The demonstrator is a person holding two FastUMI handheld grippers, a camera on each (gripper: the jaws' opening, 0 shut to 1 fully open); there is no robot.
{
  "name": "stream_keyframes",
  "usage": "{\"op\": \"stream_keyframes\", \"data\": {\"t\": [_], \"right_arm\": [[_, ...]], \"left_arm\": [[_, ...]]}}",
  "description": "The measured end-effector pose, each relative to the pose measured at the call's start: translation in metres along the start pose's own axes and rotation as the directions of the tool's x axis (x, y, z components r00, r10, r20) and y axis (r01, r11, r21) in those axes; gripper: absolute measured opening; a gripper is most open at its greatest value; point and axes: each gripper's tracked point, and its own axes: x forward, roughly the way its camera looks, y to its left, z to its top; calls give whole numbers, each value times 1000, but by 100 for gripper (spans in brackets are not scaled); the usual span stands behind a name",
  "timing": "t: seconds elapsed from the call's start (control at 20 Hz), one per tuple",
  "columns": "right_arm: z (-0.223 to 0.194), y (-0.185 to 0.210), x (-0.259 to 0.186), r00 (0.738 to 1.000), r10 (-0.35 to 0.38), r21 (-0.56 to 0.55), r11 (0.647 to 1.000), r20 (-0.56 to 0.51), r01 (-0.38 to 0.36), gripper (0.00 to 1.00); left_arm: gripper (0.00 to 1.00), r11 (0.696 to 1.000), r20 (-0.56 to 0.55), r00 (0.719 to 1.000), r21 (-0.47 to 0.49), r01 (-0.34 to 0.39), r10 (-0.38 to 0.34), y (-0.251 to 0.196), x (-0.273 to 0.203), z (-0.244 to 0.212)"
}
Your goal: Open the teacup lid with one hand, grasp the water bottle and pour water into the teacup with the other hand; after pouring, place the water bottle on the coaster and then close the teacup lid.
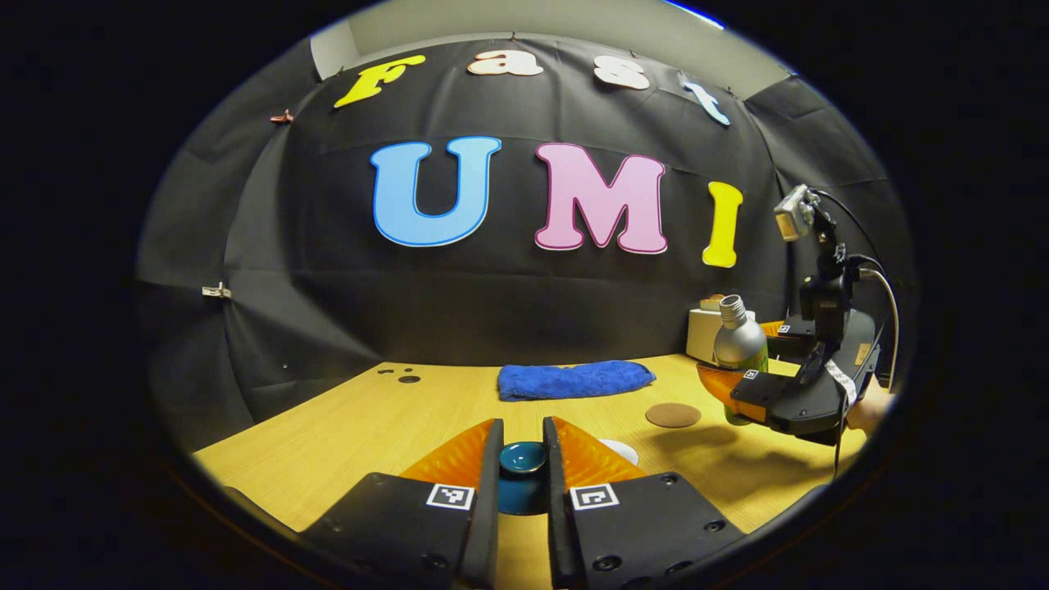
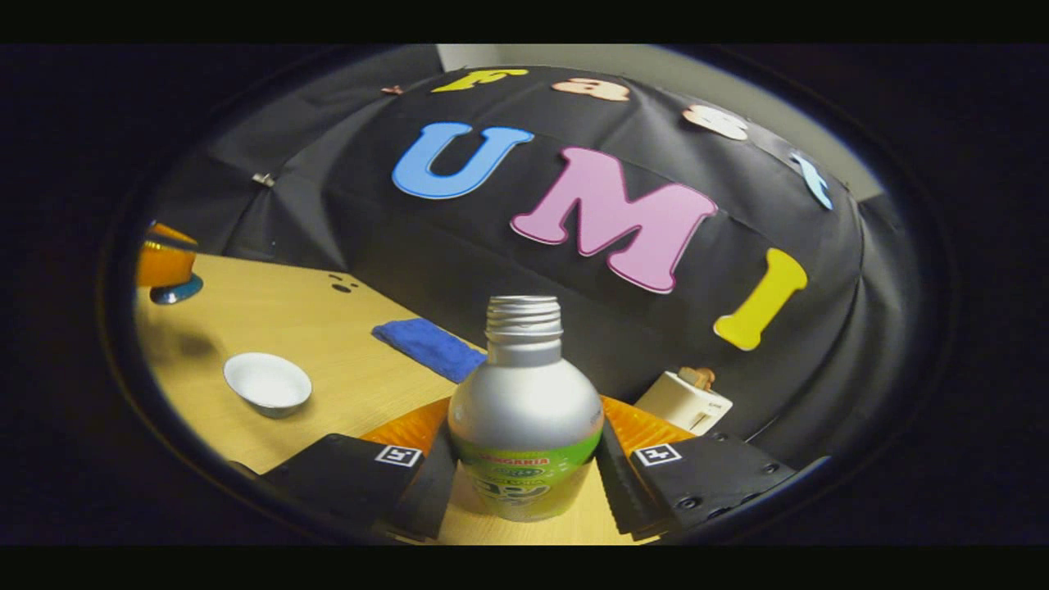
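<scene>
Left gripper (image 1: 522, 459) is clamped on the dark teal teacup lid (image 1: 522, 475), both fingers pressed on its knob, lid lifted off the cup. In the right gripper view I see that same lid (image 2: 174, 288) held up at far left, above the tabletop.

Right gripper (image 2: 524, 467) is closed on the silver aluminium water bottle with green label (image 2: 524, 410), fingers gripping the lower body on both sides. Bottle is upright-ish, cap off, threaded neck bare. From the left gripper view the bottle (image 1: 737, 340) sits in the right gripper (image 1: 742, 385) at the right side of the light wooden tabletop (image 1: 344, 426), with a hand (image 1: 869, 410) behind it. I can't tell if the bottle base is touching the tabletop.

Small white teacup (image 2: 268, 383) stands open on the tabletop, well apart from the bottle; its rim (image 1: 620, 448) peeks out just past my left gripper's finger.

Round brown coaster (image 1: 673, 415) lies flat between cup and bottle, bare. Folded blue towel (image 1: 574, 379) sits farther back, near the wall. White box-shaped item (image 2: 684, 401) at the back right corner.
</scene>
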Motion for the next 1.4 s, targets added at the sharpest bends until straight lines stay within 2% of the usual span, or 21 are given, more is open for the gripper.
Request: {"op": "stream_keyframes", "data": {"t": [0.2, 0.35, 0.5, 0.8, 0.95, 1.0, 1.05, 1.25, 1.4], "right_arm": [[12, 21, 13, 998, 55, -205, 978, 16, -51, 78], [26, 30, 18, 996, 54, -401, 916, 78, -18, 78], [26, 55, 24, 989, 106, -517, 855, 101, -39, 78], [19, 82, 33, 979, 172, -647, 760, 112, -60, 78], [18, 85, 37, 975, 185, -713, 700, 127, -40, 78], [17, 86, 37, 973, 191, -729, 684, 131, -37, 75], [17, 88, 37, 971, 198, -741, 670, 133, -35, 78], [12, 94, 37, 965, 227, -785, 618, 128, -41, 78], [14, 102, 39, 957, 254, -829, 559, 141, -27, 78]], "left_arm": [[28, 1000, 6, 1000, -13, -25, 25, 19, -9, 0], [28, 999, 4, 999, -24, -40, 40, 32, -12, -2], [28, 998, -1, 999, -42, -52, 52, 42, -14, -4], [26, 995, -11, 997, -49, -82, 82, 61, -16, -8], [29, 994, -31, 996, -63, -84, 83, 64, -16, -16], [29, 994, -36, 996, -67, -84, 82, 65, -14, -18], [28, 994, -42, 996, -70, -82, 80, 64, -14, -20], [29, 994, -50, 996, -77, -82, 78, 65, -11, -22], [29, 994, -57, 996, -78, -77, 73, 62, -9, -24]]}}
